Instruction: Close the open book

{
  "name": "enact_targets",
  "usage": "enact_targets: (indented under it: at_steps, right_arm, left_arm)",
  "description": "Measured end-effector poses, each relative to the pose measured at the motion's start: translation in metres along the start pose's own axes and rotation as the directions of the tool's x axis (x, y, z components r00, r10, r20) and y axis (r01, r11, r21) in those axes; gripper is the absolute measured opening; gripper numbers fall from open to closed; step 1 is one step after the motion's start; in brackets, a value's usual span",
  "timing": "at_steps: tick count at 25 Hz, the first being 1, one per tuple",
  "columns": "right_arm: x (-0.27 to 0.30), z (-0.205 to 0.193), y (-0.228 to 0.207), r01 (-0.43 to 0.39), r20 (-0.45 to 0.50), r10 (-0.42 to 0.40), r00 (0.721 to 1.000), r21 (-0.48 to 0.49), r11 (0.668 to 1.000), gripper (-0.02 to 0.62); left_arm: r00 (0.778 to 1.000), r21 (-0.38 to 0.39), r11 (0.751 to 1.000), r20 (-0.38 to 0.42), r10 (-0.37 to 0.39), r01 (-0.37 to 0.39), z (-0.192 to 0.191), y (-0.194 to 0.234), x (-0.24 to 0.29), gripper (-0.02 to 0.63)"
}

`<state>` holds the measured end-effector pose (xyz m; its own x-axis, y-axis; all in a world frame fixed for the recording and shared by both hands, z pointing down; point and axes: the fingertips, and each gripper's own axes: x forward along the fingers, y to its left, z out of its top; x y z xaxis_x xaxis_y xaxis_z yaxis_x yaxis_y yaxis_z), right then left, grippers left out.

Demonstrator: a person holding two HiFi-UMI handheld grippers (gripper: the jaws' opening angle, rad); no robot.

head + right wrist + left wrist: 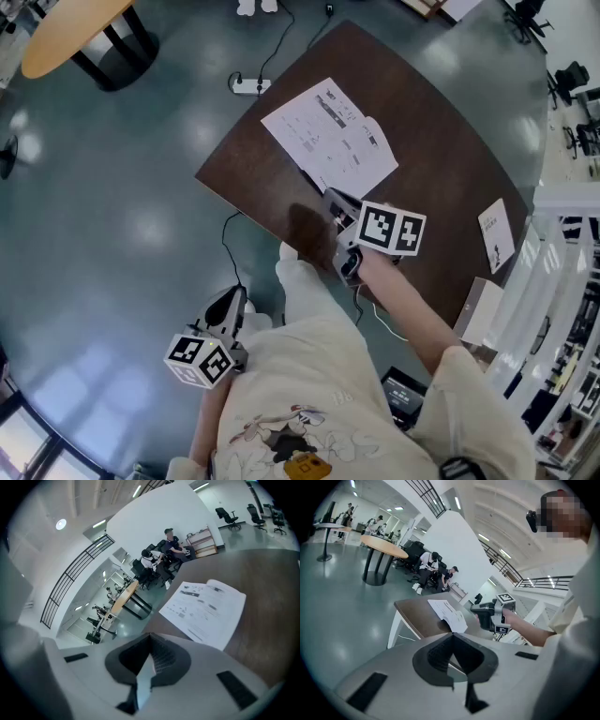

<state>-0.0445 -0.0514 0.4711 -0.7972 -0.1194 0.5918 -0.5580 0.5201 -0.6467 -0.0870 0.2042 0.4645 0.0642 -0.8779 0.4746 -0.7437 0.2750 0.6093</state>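
Head view: shows the book lying open, printed pages up, on the dark counter, toward its left edge. Looks like no closing done yet. Finds the right tongs clenched on nothing, just beside the book's near edge and aimed at it; cannot tell about contact. Finds the left tongs clenched and empty too, low beside the body, well off the counter. Leaves the whole job: getting under one half and folding it over onto the other.

Glossy grey-green floor, round wooden-topped table, white wall, black railing, ceiling strip lights.
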Motion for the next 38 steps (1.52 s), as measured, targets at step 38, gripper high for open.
enact_targets:
  at_steps: [38]
  right_arm:
    - [-0.275, -0.282, -0.024, 0.044, 0.222, -0.023, 0.975, -0.089, 0.995, 0.006]
  left_arm:
    - [0.988, 0.258, 0.956, -0.099, -0.118, 0.14, -0.191, -0.153, -0.123, 0.006]
